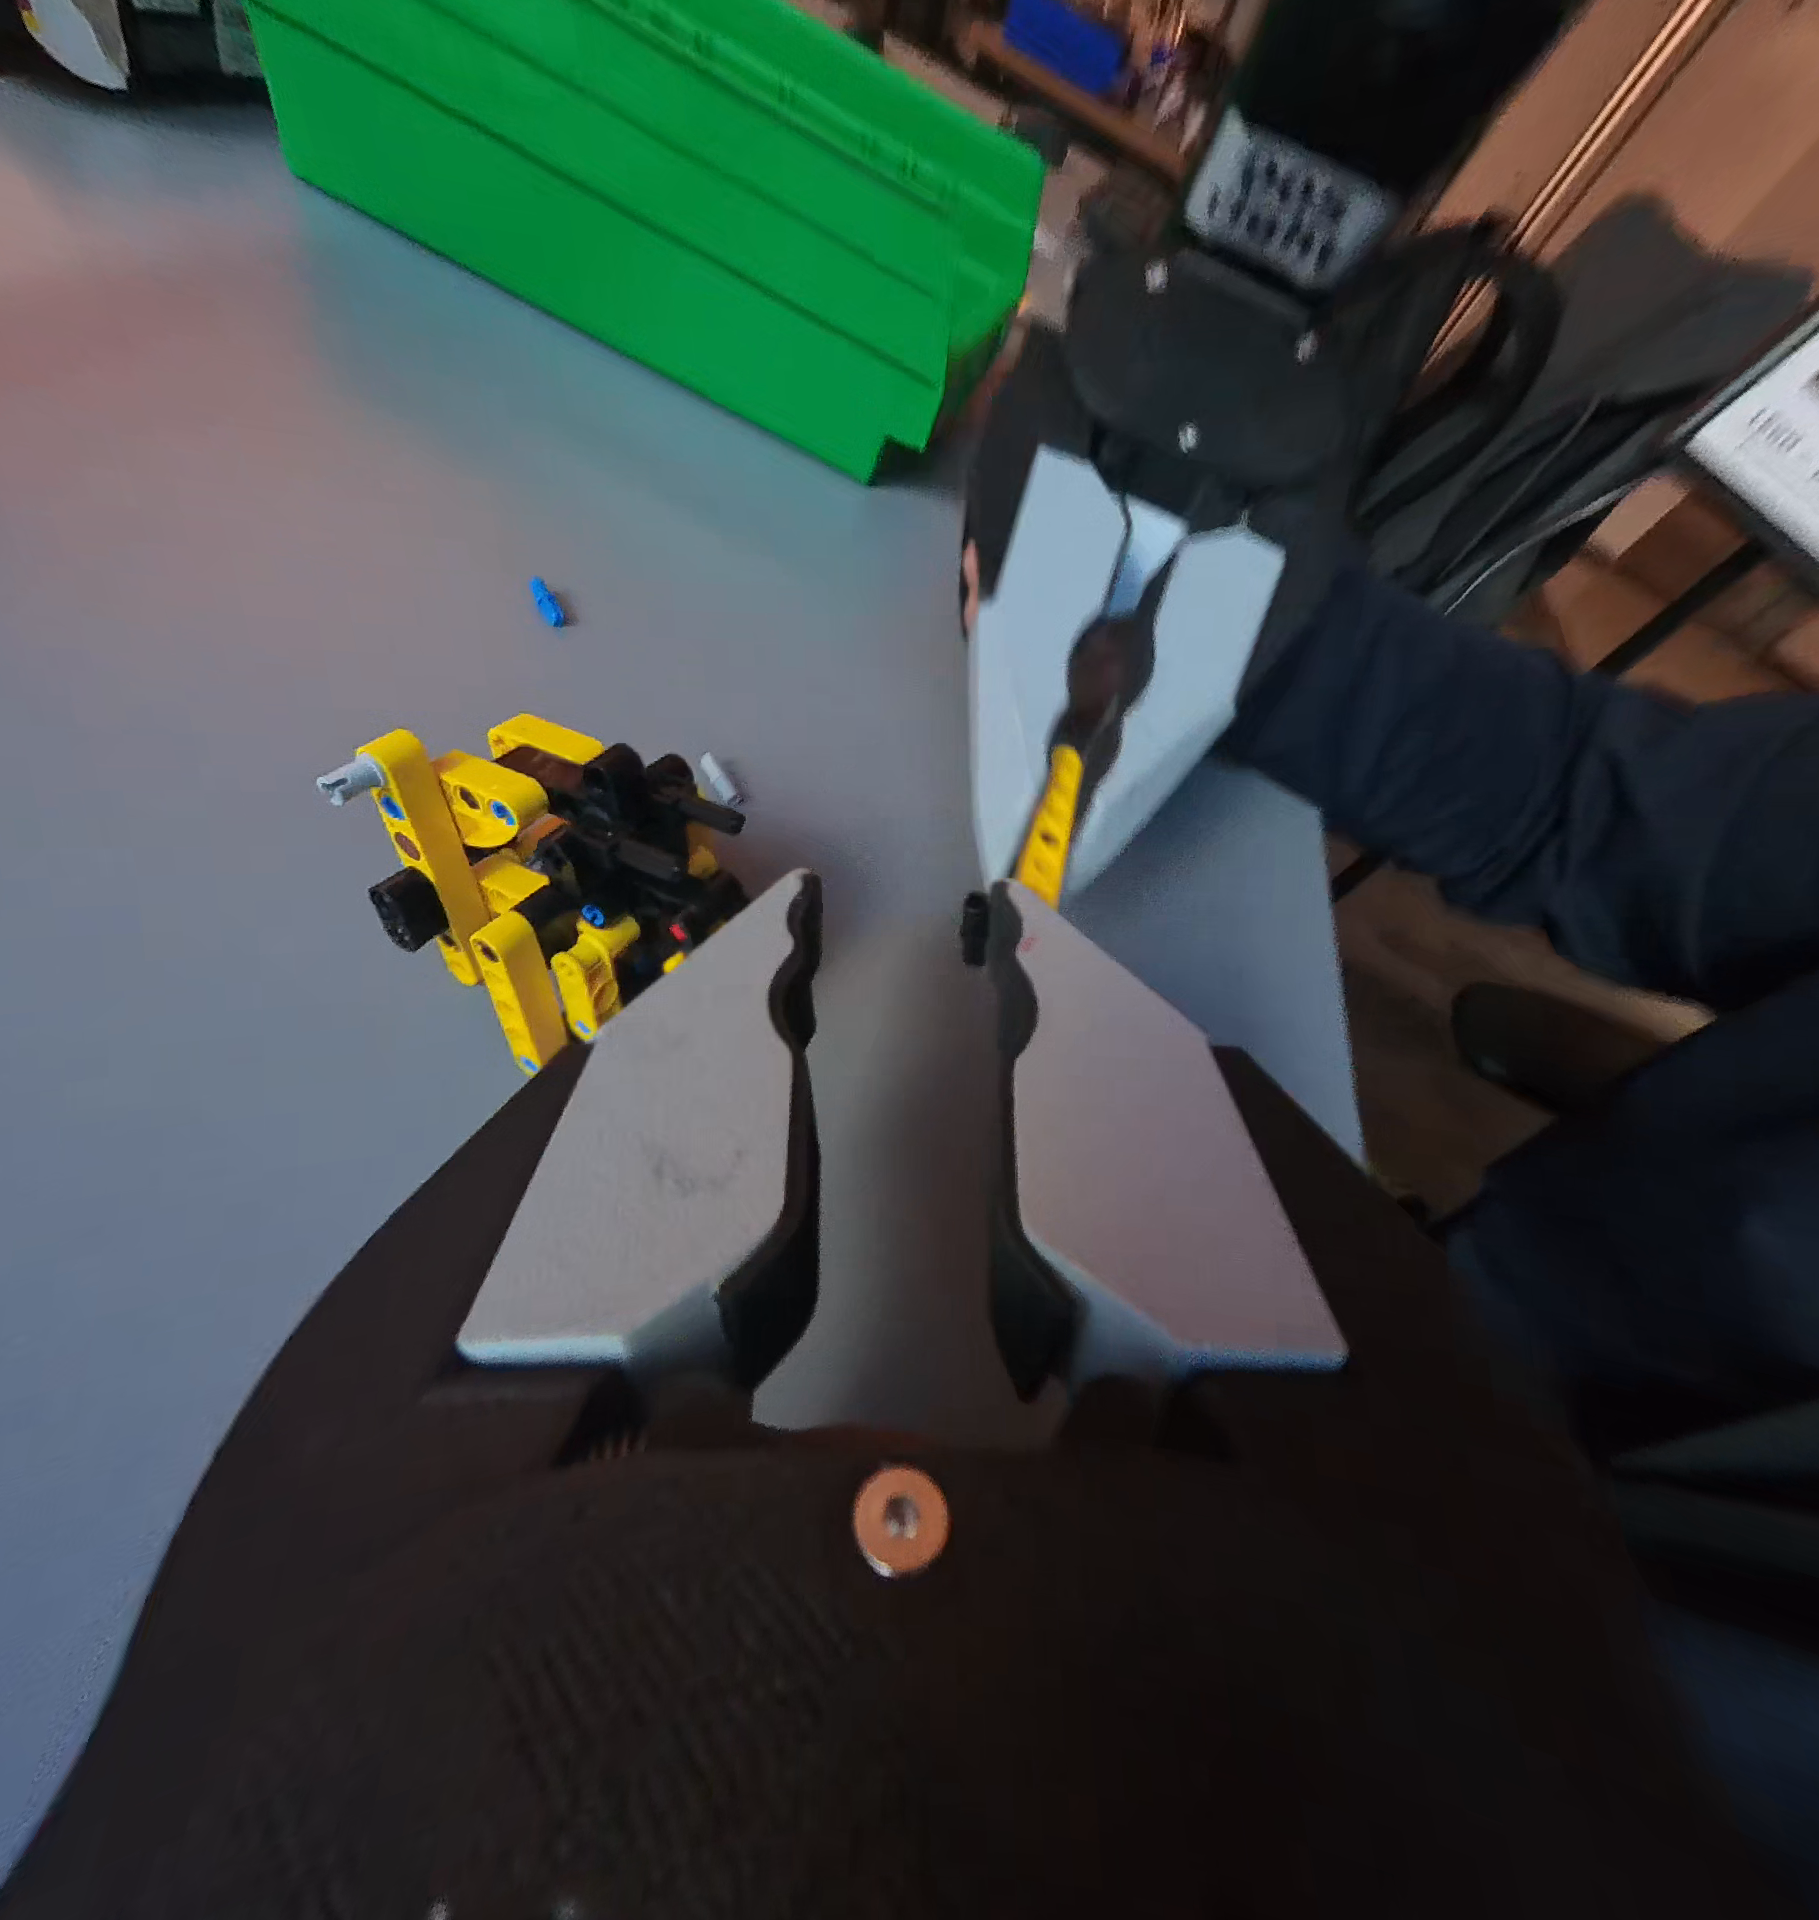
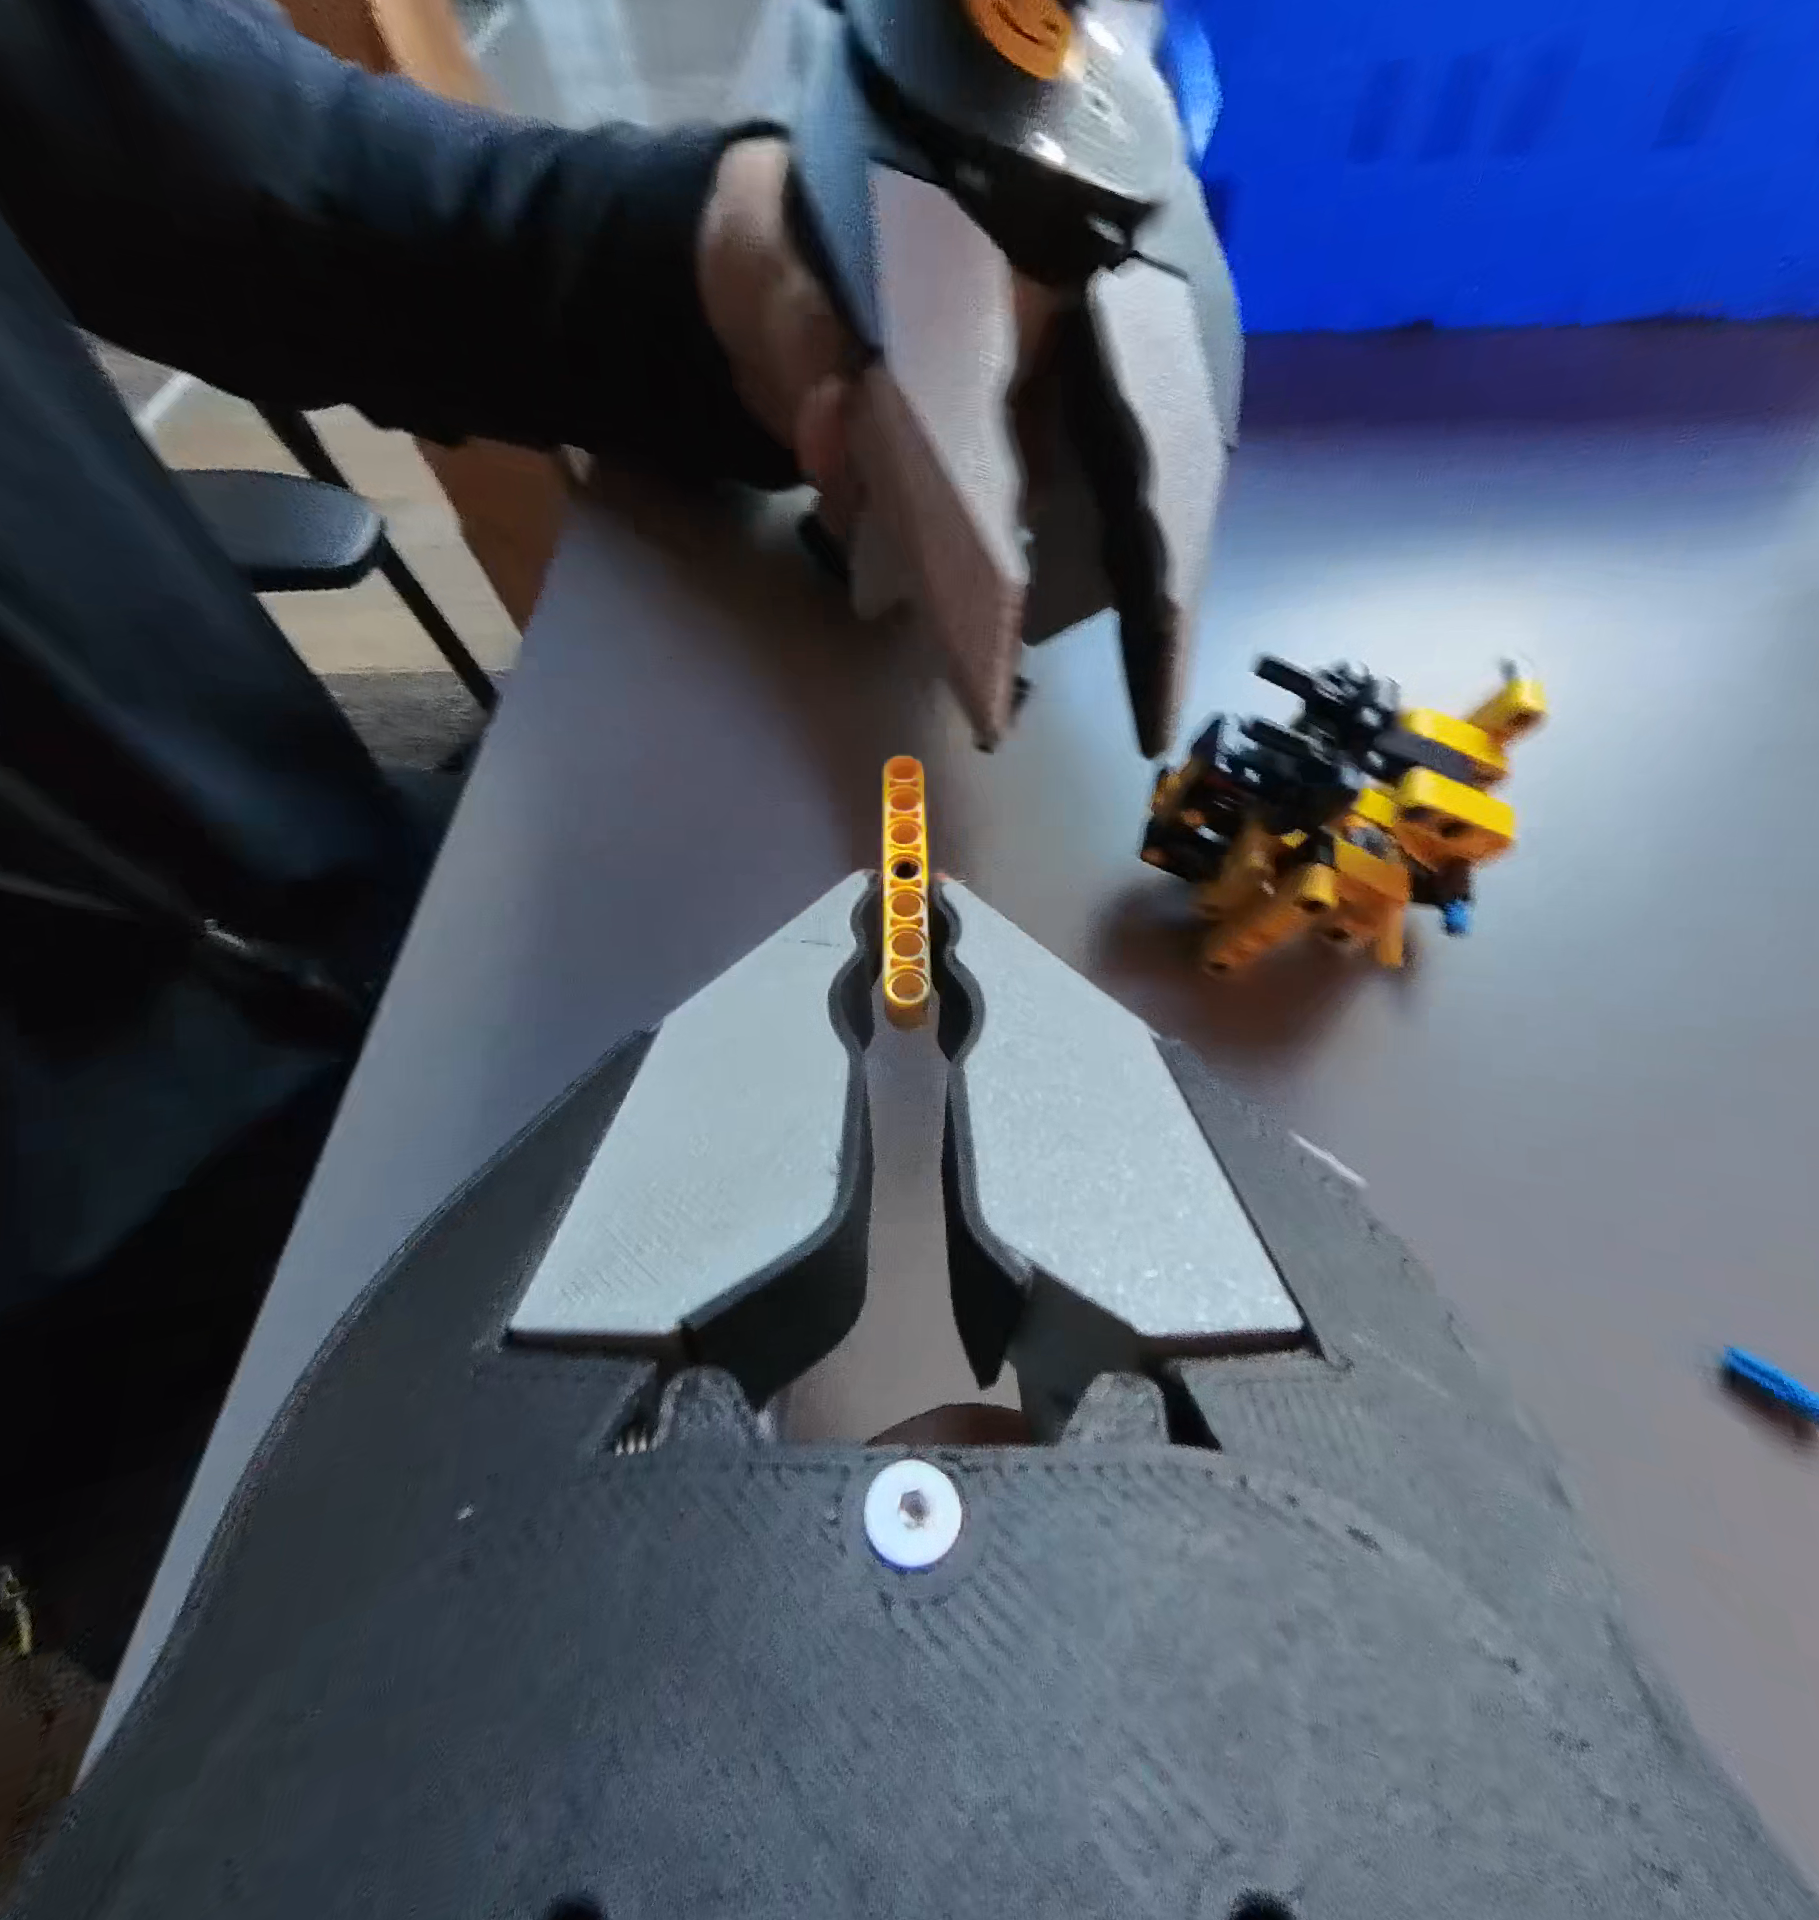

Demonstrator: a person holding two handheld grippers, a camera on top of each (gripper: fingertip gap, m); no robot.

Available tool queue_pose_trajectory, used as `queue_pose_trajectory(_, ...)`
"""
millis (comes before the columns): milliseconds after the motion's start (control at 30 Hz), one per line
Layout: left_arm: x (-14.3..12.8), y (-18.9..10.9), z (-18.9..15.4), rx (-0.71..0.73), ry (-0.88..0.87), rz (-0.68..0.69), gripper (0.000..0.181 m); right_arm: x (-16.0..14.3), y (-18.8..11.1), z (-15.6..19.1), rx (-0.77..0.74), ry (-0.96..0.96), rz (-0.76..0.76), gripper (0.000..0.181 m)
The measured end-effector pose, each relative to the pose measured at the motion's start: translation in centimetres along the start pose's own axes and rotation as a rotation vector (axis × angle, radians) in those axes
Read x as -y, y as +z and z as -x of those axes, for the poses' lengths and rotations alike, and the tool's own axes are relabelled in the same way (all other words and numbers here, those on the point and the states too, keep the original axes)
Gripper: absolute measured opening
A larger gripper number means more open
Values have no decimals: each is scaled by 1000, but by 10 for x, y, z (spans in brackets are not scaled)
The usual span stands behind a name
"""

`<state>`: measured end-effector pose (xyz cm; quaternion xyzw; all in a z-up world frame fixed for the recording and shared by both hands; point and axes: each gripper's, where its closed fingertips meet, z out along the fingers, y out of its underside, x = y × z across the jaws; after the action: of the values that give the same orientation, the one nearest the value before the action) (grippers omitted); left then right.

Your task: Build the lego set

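Right gripper (image 2: 907, 894): jaws drawn narrow and clamped on a yellow beam (image 2: 905, 883), a slim perforated piece held edge-up, its far end projecting past the fingertips toward 12 o'clock. One hole near mid-length appears dark, possibly already carrying a black pin.

Left gripper (image 1: 897, 914): jaws parted to a moderate gap with nothing clamped between them. A small black pin (image 1: 976, 928) sits against the tip of one finger; whether it clings to the pad or merely rests there cannot be told. In the right wrist view this gripper hangs at 12 o'clock, just beyond the beam's far end, the person's dark sleeve (image 2: 365, 239) behind it.

Partly built model (image 1: 541, 883): a yellow-and-black assembly resting on the counter (image 1: 209, 520), at 10 o'clock from the left gripper and 2 o'clock from the right, apart from both.

Progress, as judged: the core of the model is assembled, while the beam is not yet attached. Loose parts remain, namely a blue pin (image 1: 546, 602) at 11 o'clock beyond the model and a small grey connector (image 1: 721, 777) just beside it, so the build looks mid-way.

Surroundings: a smooth grey counter with a curved near edge; a green bin (image 1: 656, 208) at 12 o'clock; a wooden floor, a chair and cluttered shelving beyond, all blurred.
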<state>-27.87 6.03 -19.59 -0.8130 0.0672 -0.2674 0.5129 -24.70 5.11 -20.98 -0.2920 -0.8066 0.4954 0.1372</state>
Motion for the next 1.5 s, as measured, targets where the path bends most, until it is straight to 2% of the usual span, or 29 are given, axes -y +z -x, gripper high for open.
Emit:
queue_pose_trajectory(133, 2, 5, 3, -4, -85, -15, 27, 5, 11, 20, 84, 45, 1, 4)
queue_pose_trajectory(233, 10, 15, 3, 37, -75, -53, 27, -5, 8, 17, 18, 54, 66, 5)
queue_pose_trajectory(333, 15, 33, -2, 44, -94, -64, 27, -11, -8, 6, -47, 130, 47, 4)
queue_pose_trajectory(433, 12, 52, -6, 56, -93, -17, 26, -13, -24, -5, -63, 216, -5, 4)
queue_pose_trajectory(500, 16, 57, -5, 83, -83, -33, 22, -25, -33, -19, -111, 306, 4, 4)
queue_pose_trajectory(567, 16, 60, -1, 105, -90, -27, 26, -41, -38, -30, -135, 417, 29, 4)
queue_pose_trajectory(633, 19, 60, 3, 115, -107, -39, 26, -46, -42, -36, -161, 450, 26, 4)
queue_pose_trajectory(867, 26, 51, 1, 89, -94, -96, 31, -37, -44, -23, -157, 308, 24, 4)
queue_pose_trajectory(1033, 16, 32, -7, 73, 62, -46, 30, -12, -29, -16, -168, 118, -38, 4)
queue_pose_trajectory(1133, 4, 26, -19, 20, 184, 22, 29, -11, -16, -15, -169, 36, 10, 5)
queue_pose_trajectory(1167, -1, 25, -21, 15, 223, 43, 28, -11, -10, -13, -147, 34, 30, 5)
queue_pose_trajectory(1233, -7, 23, -21, 25, 277, 75, 3, -9, -3, -13, -125, 30, 55, 5)
queue_pose_trajectory(1367, -12, 19, -19, 16, 275, 112, 0, 6, -6, -11, -78, 22, 42, 5)
queue_pose_trajectory(1500, -8, 17, -16, 40, 276, 84, 0, 9, -12, -15, -84, 16, 36, 5)
